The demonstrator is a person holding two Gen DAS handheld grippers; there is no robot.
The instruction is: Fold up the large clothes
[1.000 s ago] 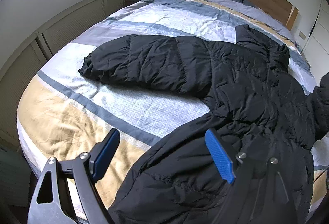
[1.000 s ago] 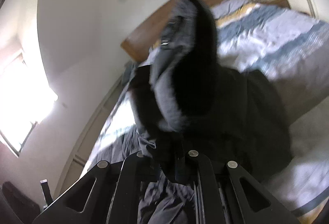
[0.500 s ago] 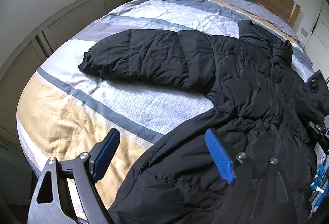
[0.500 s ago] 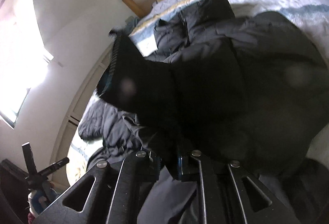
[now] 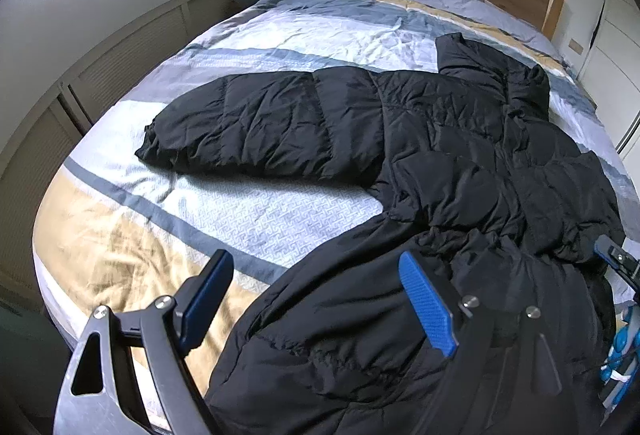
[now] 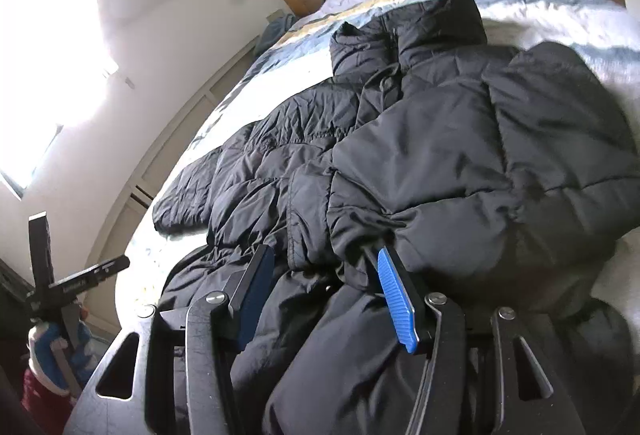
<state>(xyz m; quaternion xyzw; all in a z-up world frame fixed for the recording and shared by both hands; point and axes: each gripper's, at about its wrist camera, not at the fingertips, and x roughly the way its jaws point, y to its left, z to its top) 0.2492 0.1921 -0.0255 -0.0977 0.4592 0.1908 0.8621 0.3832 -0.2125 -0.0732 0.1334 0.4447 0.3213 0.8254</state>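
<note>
Black puffer jacket (image 5: 460, 163) lies spread across my bed (image 5: 248, 35); one sleeve (image 5: 260, 127) stretches left, the other (image 6: 500, 163) is folded over the body. Left tool (image 5: 316, 299) spread wide, hovering at the near hem. Right tool (image 6: 324, 283) also spread, nothing pinched, fingers just above the folded sleeve's cuff.

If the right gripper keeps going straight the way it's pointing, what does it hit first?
Most likely the black puffer jacket: the right gripper is open, and the folded-over sleeve bunches just past its fingertips. Exact depth is hard to judge here.
</note>
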